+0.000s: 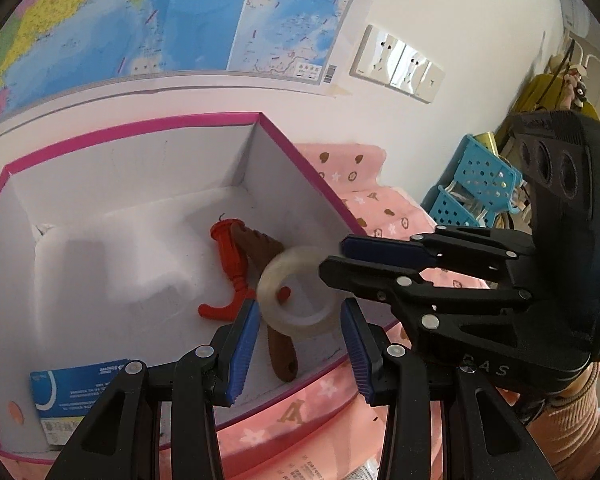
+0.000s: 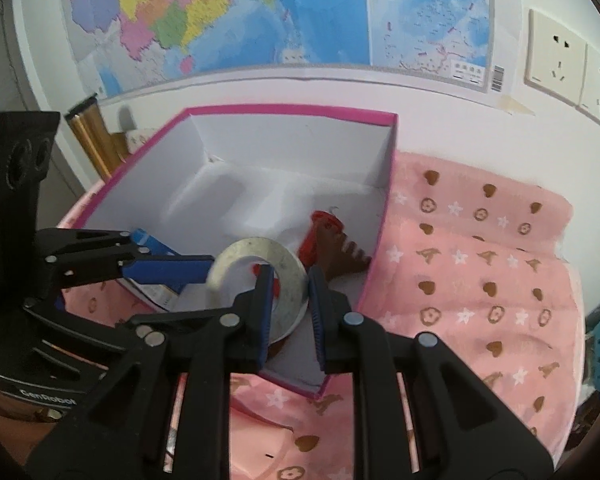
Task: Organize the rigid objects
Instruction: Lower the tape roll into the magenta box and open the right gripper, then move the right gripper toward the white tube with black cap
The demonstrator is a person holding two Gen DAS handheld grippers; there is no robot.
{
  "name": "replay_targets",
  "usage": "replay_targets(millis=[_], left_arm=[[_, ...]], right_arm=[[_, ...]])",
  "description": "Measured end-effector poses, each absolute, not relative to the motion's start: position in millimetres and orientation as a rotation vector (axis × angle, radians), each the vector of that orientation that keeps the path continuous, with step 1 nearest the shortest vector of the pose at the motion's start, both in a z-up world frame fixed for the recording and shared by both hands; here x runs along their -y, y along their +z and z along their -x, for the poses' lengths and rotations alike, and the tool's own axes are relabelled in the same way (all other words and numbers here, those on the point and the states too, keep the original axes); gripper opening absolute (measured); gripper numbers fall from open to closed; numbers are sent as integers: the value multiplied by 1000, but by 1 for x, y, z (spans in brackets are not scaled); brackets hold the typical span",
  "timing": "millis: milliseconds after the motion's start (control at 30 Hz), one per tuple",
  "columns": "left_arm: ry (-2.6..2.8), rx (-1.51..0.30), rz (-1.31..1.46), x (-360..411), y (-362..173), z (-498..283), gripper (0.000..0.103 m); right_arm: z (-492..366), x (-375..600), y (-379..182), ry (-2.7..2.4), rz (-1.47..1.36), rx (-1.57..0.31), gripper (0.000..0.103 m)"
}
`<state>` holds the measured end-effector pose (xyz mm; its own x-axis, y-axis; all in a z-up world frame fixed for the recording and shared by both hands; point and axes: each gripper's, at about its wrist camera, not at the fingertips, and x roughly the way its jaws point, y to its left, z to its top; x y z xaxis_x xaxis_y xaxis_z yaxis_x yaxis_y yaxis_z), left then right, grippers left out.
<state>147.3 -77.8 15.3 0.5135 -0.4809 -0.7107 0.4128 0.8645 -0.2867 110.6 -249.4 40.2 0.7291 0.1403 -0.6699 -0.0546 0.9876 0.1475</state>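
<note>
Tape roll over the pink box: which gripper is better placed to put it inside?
Right. The right gripper has the rim of the tape roll between its fingers, above the box; the left gripper only reaches its edge.

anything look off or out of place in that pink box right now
Only the translucent tape roll: it sits tilted on edge above the brown wooden comb and red plastic handle instead of lying flat in the pink-rimmed white box. It looks blurred, so possibly mid-drop. Nothing looks spilled or damaged.
</note>
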Motion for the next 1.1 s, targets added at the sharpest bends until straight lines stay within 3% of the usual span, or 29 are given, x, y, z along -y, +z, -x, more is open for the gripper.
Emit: replay_targets(millis=[100, 367, 467, 600, 900, 1100], left_arm=[[-529, -872, 96, 73, 16, -146, 42], [-506, -814, 91, 61, 26, -129, 45], [-495, -771, 72, 57, 34, -113, 50], [-486, -726, 69, 46, 42, -94, 50], [-464, -708, 59, 30, 40, -62, 51], [-434, -773, 66, 24, 12, -41, 51]], right_arm=[[-105, 246, 42, 85, -90, -733, 31], [-83, 253, 50, 113, -148, -664, 31], [-71, 255, 53, 143, -186, -642, 32], [-51, 255, 55, 181, -231, -615, 40], [-18, 260, 35, 230, -346, -618, 41], [-4, 252, 5, 261, -411, -680, 41]])
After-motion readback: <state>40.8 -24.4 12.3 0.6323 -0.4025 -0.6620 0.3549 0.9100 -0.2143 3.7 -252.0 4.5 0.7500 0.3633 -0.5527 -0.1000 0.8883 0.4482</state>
